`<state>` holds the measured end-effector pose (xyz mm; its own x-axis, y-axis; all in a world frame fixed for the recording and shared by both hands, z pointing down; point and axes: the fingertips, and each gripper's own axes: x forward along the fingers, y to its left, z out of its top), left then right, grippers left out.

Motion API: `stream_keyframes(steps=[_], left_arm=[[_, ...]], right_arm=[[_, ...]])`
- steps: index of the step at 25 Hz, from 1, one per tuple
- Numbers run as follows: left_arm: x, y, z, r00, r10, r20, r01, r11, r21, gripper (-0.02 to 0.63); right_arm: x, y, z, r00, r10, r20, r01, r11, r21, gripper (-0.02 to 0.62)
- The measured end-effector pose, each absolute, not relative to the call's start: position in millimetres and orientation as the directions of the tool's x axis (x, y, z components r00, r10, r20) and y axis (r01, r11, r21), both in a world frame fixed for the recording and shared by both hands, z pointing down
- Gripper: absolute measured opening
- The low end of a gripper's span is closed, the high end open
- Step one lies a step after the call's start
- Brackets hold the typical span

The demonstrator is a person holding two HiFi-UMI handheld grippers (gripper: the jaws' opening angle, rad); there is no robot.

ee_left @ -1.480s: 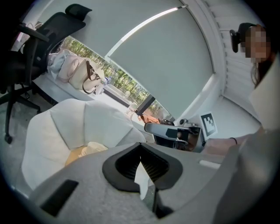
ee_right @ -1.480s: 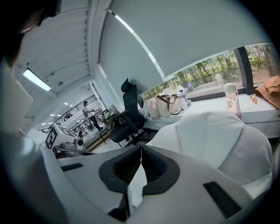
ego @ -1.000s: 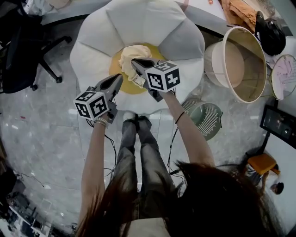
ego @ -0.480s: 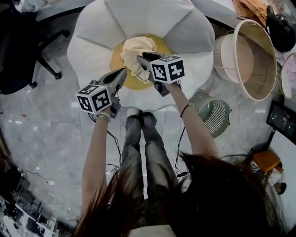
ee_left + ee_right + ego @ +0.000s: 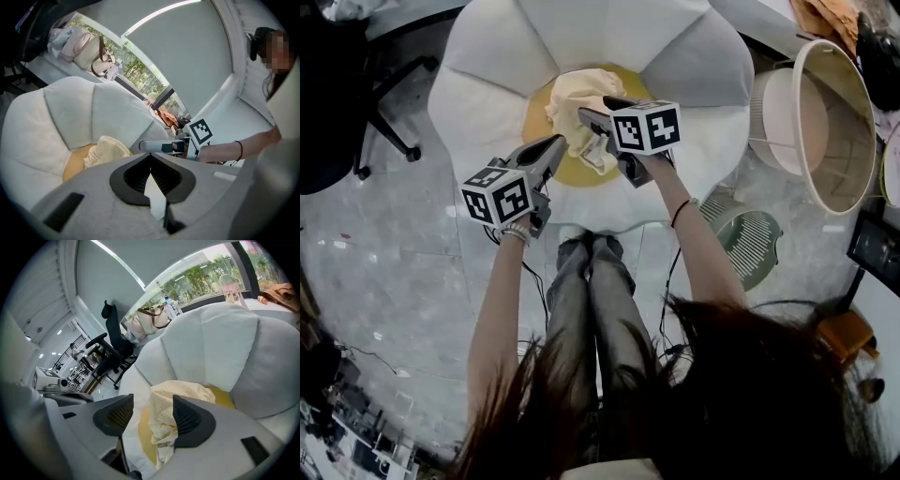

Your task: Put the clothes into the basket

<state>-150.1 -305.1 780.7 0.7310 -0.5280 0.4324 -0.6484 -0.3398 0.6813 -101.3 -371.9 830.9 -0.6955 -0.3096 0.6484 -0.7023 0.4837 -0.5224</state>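
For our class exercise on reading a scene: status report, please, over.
Left gripper shut, empty. Right gripper jaws just opening, cream garment between them, ungripped. Garment on chair seat; basket off to the right.

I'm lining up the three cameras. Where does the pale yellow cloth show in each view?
Head view: pale yellow cloth upper centre, on the yellow middle of the white petal cushion.
Left gripper view: cloth left of centre, slightly low.
Right gripper view: cloth centre, lower half.
Shared landmark: that white petal cushion, under the cloth in all three.
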Motion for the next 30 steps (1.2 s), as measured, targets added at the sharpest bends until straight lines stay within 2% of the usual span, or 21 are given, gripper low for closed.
stream_keyframes(steps=[30], left_arm=[[-168.2, -332.7, 918.0, 0.731, -0.512, 0.451, -0.659, -0.354, 0.664, 0.011]], right_arm=[[-112.2, -396.1, 1004.3, -0.616, -0.177, 0.768, -0.725, 0.509, -0.464, 0.256]])
